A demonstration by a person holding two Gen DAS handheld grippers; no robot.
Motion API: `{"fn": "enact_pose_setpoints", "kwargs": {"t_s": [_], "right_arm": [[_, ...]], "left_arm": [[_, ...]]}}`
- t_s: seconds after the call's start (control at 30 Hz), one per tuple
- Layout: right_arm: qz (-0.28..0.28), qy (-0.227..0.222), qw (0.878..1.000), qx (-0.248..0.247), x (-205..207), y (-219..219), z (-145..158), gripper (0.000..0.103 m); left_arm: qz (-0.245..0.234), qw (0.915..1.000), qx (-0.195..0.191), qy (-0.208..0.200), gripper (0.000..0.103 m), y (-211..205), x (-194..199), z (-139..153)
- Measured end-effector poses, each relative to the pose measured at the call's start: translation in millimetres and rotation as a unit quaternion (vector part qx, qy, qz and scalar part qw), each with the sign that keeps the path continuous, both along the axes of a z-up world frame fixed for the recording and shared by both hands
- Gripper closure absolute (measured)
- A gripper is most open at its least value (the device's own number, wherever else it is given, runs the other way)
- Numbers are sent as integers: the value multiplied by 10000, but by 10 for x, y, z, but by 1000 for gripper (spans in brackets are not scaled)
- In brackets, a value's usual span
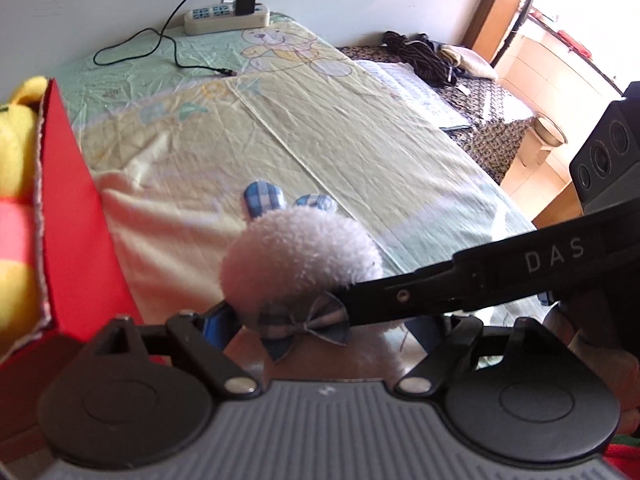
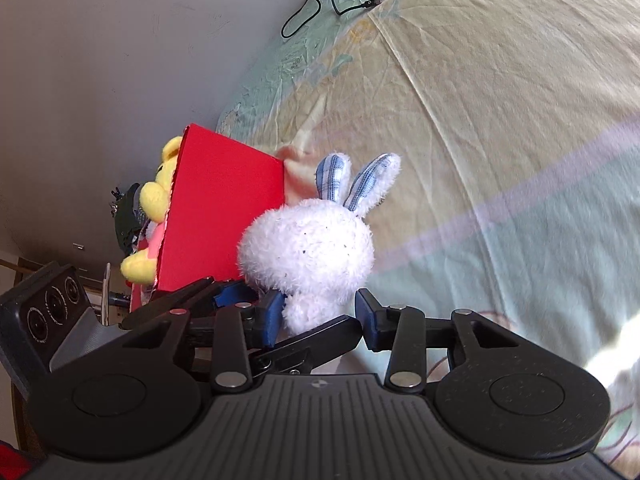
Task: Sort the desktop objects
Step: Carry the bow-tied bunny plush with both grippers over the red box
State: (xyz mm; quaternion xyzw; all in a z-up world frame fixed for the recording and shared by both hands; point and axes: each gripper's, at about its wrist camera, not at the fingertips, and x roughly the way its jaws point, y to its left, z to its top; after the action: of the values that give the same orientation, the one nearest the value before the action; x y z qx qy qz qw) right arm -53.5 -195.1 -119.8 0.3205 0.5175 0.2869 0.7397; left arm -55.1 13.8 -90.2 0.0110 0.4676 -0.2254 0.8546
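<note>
Right under the lenses, both tools crowd the white plush rabbit (image 2: 306, 250) above the bed (image 2: 480, 120). Beside it stands the red box (image 2: 224, 208), a yellow bear (image 2: 154, 200) already inside. Judging by this, the rabbit goes in next, needing a lift over the box's edge. Right tool (image 2: 320, 316) stands apart around the rabbit's base; left tool (image 1: 304, 320) is mostly hidden, so I cannot tell its state.

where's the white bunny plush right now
The white bunny plush sits between the two grippers, just right of the red box in the right wrist view, over the cartoon bedsheet.
</note>
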Motion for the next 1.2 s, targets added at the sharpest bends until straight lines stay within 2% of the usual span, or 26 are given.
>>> {"fn": "enact_pose_setpoints", "kwargs": {"t_s": [0.17, 0.3, 0.53, 0.7, 0.9, 1.07, 1.2], "right_arm": [[-304, -233, 9991, -158, -368, 153, 219, 61], [-671, -473, 9965, -171, -603, 233, 399, 62], [-1069, -1198, 9867, -259, -941, 409, 807, 62], [-1031, -1938, 9753, -247, -986, 615, 1105, 62], [-685, -2442, 9673, 39, -753, 1015, 1176, 62], [-304, -2567, 9656, 296, -483, 1472, 1084, 62], [47, -2485, 9677, 421, -304, 1842, 990, 63]], "left_arm": [[-489, 9984, -45, -280, 20, 119, -267, 168], [-719, 9960, -222, -489, 20, 247, -414, 310], [-1020, 9878, -570, -1032, 20, 439, -650, 672], [-877, 9801, -652, -1656, 20, 657, -763, 966], [-470, 9751, -413, -2128, 20, 1082, -706, 1127], [-73, 9734, 30, -2291, 19, 1466, -624, 1118], [240, 9744, 269, -2221, 19, 1797, -545, 1057]]}}
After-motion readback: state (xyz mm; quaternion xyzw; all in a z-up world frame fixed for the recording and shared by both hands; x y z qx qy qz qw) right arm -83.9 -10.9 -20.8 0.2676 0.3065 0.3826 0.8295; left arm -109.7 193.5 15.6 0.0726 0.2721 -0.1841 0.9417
